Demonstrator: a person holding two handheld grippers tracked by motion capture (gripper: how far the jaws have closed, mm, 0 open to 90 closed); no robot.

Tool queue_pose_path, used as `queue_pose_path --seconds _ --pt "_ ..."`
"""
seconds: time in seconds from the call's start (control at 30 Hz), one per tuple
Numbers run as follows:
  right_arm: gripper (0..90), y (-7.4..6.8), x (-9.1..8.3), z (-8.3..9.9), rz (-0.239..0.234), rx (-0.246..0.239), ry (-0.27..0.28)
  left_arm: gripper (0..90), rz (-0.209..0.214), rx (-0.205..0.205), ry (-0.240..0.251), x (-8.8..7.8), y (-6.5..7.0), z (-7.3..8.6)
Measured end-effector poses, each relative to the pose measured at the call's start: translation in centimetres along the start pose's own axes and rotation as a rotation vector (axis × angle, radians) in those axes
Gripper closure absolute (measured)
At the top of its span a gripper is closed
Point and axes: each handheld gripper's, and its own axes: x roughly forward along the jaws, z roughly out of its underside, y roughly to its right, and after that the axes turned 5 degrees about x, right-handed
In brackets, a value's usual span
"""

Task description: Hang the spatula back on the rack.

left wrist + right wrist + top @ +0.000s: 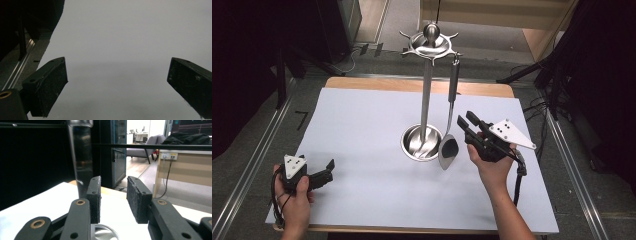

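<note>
Right gripper jaws part-open, empty, seemingly just beside hanging ladle, left gripper wide, empty.

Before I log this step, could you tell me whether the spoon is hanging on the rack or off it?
Hanging: the spoon dangles from a hook of the rack, its bowl beside the rack's base.

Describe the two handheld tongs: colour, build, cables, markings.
Both tongs, left and right, are black, each topped with a grey three-cornered plate dotted with dark holes. Flat rough black pads sit on arms with brass-ringed pivots. Black cables trail from each. Forearms are bare.
</note>
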Motion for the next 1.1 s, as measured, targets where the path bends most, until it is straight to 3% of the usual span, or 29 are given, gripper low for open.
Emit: queue_pose_path --seconds 0.23,0.37,0.53,0.6,0.73,1.1 --pt "59.0 1.4 -1.0 0.9 0.047 0.007 -0.015 3.8 -0.002 0.001 -0.004 0.0 0.0 0.0" --pt "48.3 2.6 -1.7 1.7 0.080 0.019 -0.028 3.8 -0.003 0.000 -0.004 0.0 0.0 0.0" --pt "41.5 3.5 -2.1 2.2 0.110 0.035 -0.041 3.7 -0.003 0.001 -0.004 0.0 0.1 0.0" --pt "31.3 4.1 -2.2 2.7 0.140 0.030 -0.066 3.8 -0.004 -0.001 -0.003 0.0 0.0 0.0" --pt "22.6 4.9 -2.4 3.2 0.184 0.027 -0.109 3.7 -0.003 0.000 -0.003 0.0 0.0 0.0" --pt "16.8 7.1 -3.6 4.7 0.277 0.057 -0.170 3.8 -0.006 0.005 -0.004 0.0 0.1 0.0"
